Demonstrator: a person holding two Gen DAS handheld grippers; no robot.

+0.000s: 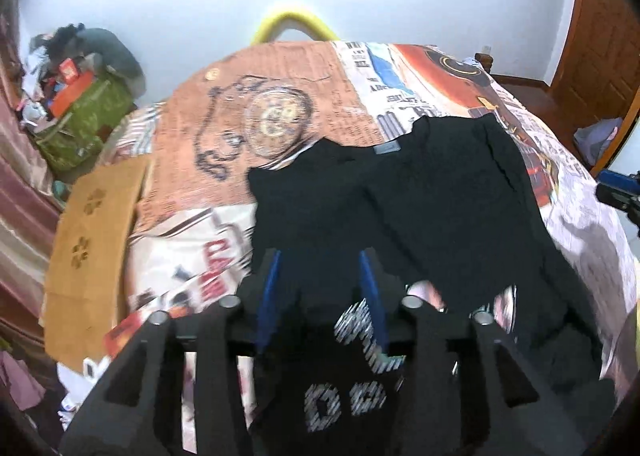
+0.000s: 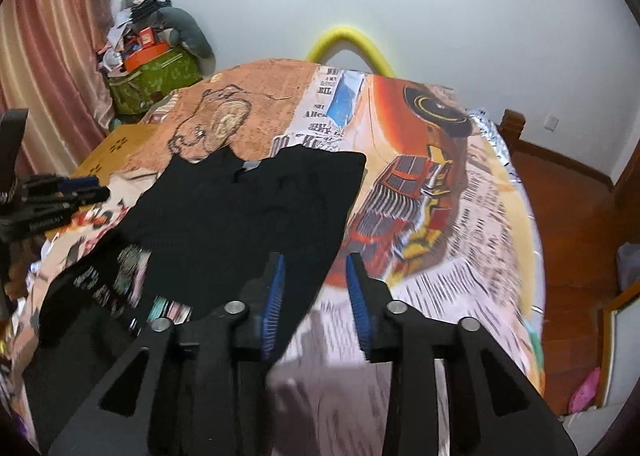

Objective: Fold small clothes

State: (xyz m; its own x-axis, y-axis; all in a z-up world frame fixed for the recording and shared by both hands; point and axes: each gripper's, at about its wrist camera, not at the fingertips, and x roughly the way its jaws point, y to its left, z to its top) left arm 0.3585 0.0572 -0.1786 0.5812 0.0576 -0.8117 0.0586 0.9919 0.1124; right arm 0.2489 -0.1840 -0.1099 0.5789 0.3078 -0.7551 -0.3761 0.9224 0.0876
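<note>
A black garment [image 1: 400, 195] lies spread on the printed bedsheet, a small grey label at its far edge. Its near part is folded up and shows white lettering [image 1: 348, 396]. My left gripper [image 1: 319, 256] hovers over the near left part of the cloth. Its blue pads [image 1: 267, 288] stand apart, with cloth seen below the gap and nothing pinched. In the right wrist view the same garment [image 2: 248, 207] lies to the left. My right gripper [image 2: 316, 258] is open over its right edge, with bare sheet and the cloth's edge between the pads. The left gripper [image 2: 60, 195] shows at that view's left edge.
The bed [image 2: 460, 215] is covered by a sheet printed with newspaper and car pictures. A cardboard box [image 1: 96, 223] sits at its left side, a green bag piled with clutter [image 1: 80, 115] beyond it. A yellow foam tube [image 2: 352, 43] arches behind the bed. Wooden floor [image 2: 568, 207] lies to the right.
</note>
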